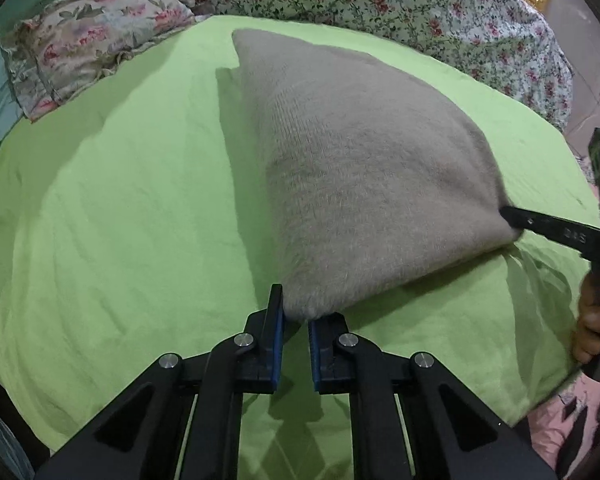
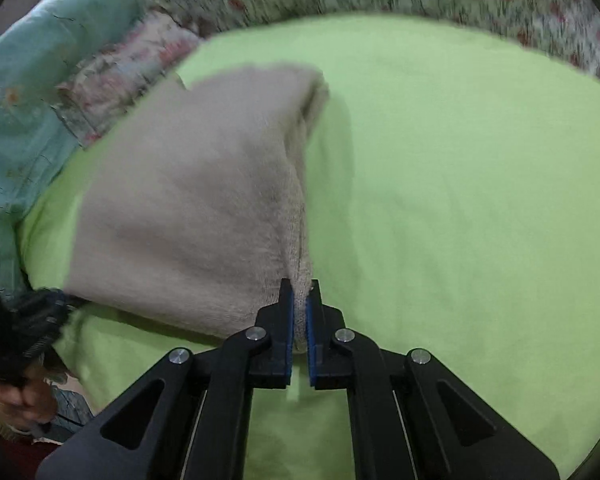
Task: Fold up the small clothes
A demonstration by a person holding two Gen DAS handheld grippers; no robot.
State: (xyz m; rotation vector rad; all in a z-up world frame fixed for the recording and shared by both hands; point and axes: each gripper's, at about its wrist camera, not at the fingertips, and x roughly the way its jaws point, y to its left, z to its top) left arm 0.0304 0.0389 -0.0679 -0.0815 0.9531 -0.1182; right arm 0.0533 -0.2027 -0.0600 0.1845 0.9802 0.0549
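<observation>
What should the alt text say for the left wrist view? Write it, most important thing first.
The left gripper pinches the near corner of a beige knitted garment spread on a lime-green sheet. At the right edge, the right gripper, held in a hand, reaches the garment's other near corner. Floral bedding and a floral pillow lie behind.

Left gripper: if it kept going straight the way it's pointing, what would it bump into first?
The left gripper already pinches a corner of the beige knit garment, so that fuzzy cloth comes first. Pushing on would probably press it into the green bedsheet beneath, though depth is hard to judge.
</observation>
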